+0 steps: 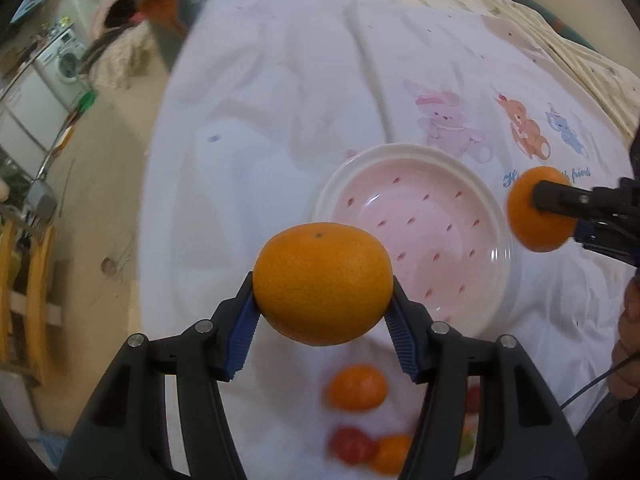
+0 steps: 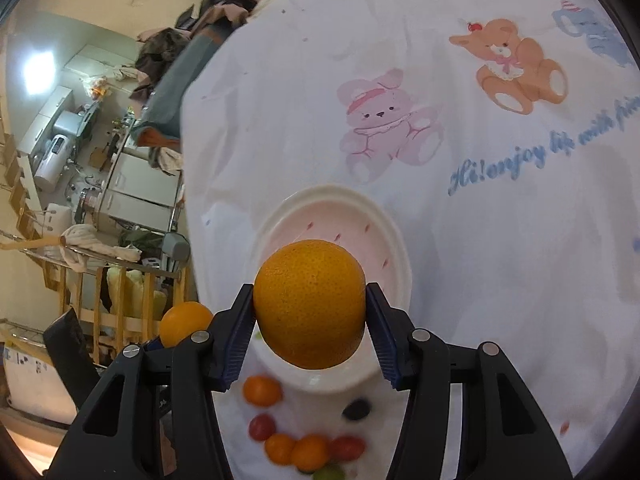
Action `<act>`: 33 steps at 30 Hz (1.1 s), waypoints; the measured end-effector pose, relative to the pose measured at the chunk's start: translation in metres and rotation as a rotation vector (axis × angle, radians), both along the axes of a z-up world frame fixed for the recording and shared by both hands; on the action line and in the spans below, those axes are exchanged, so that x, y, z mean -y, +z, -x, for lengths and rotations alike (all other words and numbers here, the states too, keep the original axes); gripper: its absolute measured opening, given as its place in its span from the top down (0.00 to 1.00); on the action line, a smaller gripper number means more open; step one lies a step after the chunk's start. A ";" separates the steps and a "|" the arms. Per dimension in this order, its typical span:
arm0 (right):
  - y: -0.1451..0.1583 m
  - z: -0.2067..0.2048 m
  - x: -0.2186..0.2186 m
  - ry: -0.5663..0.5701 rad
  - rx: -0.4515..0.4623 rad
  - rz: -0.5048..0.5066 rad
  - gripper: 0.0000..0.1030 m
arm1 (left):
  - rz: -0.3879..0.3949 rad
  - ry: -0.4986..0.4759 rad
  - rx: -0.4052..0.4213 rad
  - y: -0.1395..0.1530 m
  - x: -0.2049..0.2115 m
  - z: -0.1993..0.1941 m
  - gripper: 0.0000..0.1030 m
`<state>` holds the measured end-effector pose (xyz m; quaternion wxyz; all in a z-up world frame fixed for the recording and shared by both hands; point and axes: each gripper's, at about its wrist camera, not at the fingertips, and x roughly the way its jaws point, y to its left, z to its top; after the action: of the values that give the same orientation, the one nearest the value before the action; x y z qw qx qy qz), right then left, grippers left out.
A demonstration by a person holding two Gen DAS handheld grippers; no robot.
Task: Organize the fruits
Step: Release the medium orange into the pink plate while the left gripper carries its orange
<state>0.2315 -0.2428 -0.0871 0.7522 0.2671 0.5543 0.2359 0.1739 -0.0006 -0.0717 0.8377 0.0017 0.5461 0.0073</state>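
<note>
The orange (image 1: 323, 283) in the left tool (image 1: 323, 300) sits clamped between the two blue ribbed pads (image 1: 240, 340), held in the air above the white sheet just off the near left rim of the pink plate (image 1: 496, 248). It is a little flattened, its wide axis running from pad to pad, and its small dark navel end points up and away from the tool.

A second orange (image 2: 310, 304) is gripped the same way by the right tool (image 2: 310, 312), raised over the plate's near edge; in the left wrist view that tool comes in from the right with its orange (image 1: 538, 216) just beside the plate's right rim. Which way this one's stem end faces I cannot tell.

The plate (image 2: 394, 248) is white-rimmed with a pink, seed-speckled bowl and nothing lies in it. On the sheet just nearer than the plate is a loose cluster of small fruit: a small orange one (image 2: 262, 390), a red one (image 2: 262, 427), a dark one (image 2: 356, 409), with more orange, red and green pieces behind them, all blurred.

The sheet (image 2: 440, 220) carries printed teddy bears, pink (image 2: 384, 120) and orange-brown (image 2: 516, 68), beyond the plate.
</note>
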 end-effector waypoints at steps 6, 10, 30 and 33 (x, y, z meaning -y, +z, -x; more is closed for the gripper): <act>-0.035 -0.039 -0.017 0.054 -0.072 -0.008 0.45 | 0.008 -0.042 -0.003 -0.030 0.016 -0.033 0.46; -0.049 -0.052 -0.028 0.084 -0.088 -0.014 0.45 | -0.002 -0.071 0.010 -0.038 0.022 -0.044 0.46; -0.056 -0.069 -0.024 0.062 -0.081 -0.094 0.40 | -0.020 -0.107 -0.078 -0.056 0.044 -0.055 0.43; -0.053 -0.070 -0.020 0.050 -0.076 -0.091 0.40 | -0.008 -0.101 -0.085 -0.055 0.042 -0.056 0.43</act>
<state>0.3010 -0.2230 -0.1400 0.7114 0.2958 0.5777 0.2695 0.2301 -0.0428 -0.1266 0.8131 0.0326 0.5802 -0.0329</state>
